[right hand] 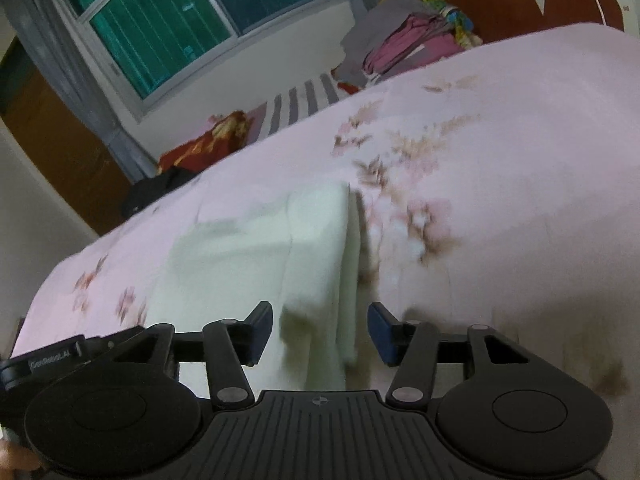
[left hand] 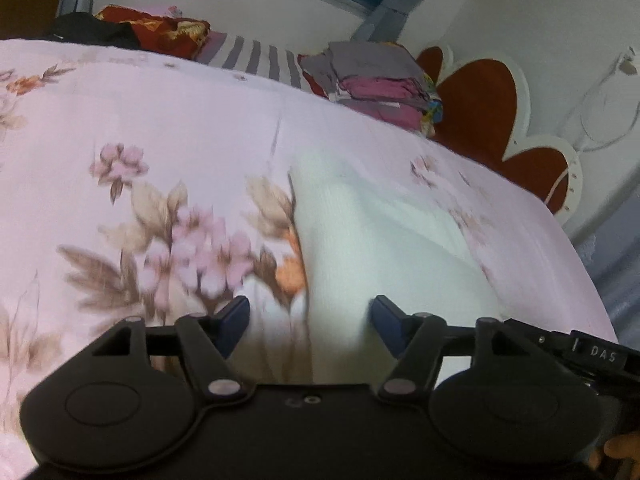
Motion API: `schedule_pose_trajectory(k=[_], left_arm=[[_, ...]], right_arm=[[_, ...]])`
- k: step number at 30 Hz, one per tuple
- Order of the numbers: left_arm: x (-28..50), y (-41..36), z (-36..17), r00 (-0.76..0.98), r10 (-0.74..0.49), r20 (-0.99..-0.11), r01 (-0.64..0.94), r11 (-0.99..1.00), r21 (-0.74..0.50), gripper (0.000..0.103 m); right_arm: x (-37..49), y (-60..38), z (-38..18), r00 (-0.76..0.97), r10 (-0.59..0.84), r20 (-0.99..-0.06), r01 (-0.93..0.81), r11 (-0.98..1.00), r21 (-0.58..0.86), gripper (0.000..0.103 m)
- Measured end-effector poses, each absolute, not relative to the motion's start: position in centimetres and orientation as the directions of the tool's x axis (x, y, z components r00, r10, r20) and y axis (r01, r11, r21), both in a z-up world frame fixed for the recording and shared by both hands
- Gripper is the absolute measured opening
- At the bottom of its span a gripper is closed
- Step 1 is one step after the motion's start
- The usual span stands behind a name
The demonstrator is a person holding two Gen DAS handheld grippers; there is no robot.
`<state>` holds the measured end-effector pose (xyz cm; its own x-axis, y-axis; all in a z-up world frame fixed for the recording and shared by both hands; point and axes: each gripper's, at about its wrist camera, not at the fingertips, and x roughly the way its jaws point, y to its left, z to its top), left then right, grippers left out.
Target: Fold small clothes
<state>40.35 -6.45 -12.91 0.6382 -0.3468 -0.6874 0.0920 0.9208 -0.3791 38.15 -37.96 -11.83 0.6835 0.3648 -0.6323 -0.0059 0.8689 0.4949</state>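
A small white ribbed garment lies flat on the pink floral bedspread. My left gripper is open, its blue-tipped fingers straddling the garment's near left edge. In the right wrist view the same white garment lies on the bedspread. My right gripper is open over the garment's near right edge, which hangs between the fingers. Neither gripper holds the cloth.
A stack of folded grey and magenta clothes sits at the far side by the red and white headboard. A dark red patterned cloth and black cloth lie at the far left. A window is behind.
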Motion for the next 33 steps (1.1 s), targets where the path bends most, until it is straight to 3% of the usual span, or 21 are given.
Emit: schedule_pose_trajectory(k=[4, 7, 11, 15, 16, 18, 20, 24, 26, 33], left_arm=[[38.8, -7.1, -13.4, 0.611, -0.348, -0.710, 0.124, 0.929, -0.349, 0.061], [37.5, -7.0, -13.8, 0.597, -0.358, -0.718, 0.125, 0.925, -0.358, 0.060], [36.0, -7.1, -14.2, 0.579, -0.368, -0.728, 0.137, 0.924, -0.358, 0.058], [34.7, -7.1, -14.5, 0.565, -0.386, -0.729, 0.152, 0.917, -0.368, 0.045], [34.5, -7.2, -14.6, 0.564, -0.388, -0.729, 0.158, 0.917, -0.366, 0.036], [34.1, -7.3, -14.7, 0.561, -0.400, -0.725, 0.170, 0.913, -0.371, 0.023], [33.7, -7.6, -14.5, 0.571, -0.395, -0.720, 0.184, 0.916, -0.357, 0.017], [33.9, -7.4, -14.3, 0.559, -0.406, -0.723, 0.192, 0.912, -0.363, 0.015], [34.0, -7.5, -14.4, 0.552, -0.409, -0.727, 0.195, 0.911, -0.365, 0.015], [34.1, -7.9, -14.9, 0.550, -0.390, -0.739, 0.213, 0.921, -0.327, 0.020]], right_arm=[[35.7, -37.3, -12.1, 0.672, 0.374, -0.639, -0.024, 0.874, 0.486, 0.053], [34.3, -37.0, -12.3, 0.660, 0.386, -0.645, -0.028, 0.870, 0.492, 0.040], [32.7, -36.3, -12.3, 0.642, 0.395, -0.657, -0.050, 0.877, 0.478, 0.038], [31.2, -35.9, -12.6, 0.626, 0.398, -0.671, -0.062, 0.883, 0.466, 0.036], [30.8, -35.8, -12.7, 0.623, 0.397, -0.674, -0.064, 0.885, 0.462, 0.032], [30.4, -35.4, -12.8, 0.613, 0.391, -0.686, -0.075, 0.893, 0.443, 0.009], [30.1, -35.1, -12.9, 0.602, 0.398, -0.693, -0.083, 0.893, 0.442, 0.005], [29.7, -34.8, -12.3, 0.597, 0.407, -0.691, -0.119, 0.897, 0.426, 0.002], [29.7, -35.3, -12.4, 0.613, 0.333, -0.717, -0.098, 0.932, 0.349, 0.002], [29.7, -36.6, -14.1, 0.578, 0.334, -0.745, -0.037, 0.922, 0.385, 0.002]])
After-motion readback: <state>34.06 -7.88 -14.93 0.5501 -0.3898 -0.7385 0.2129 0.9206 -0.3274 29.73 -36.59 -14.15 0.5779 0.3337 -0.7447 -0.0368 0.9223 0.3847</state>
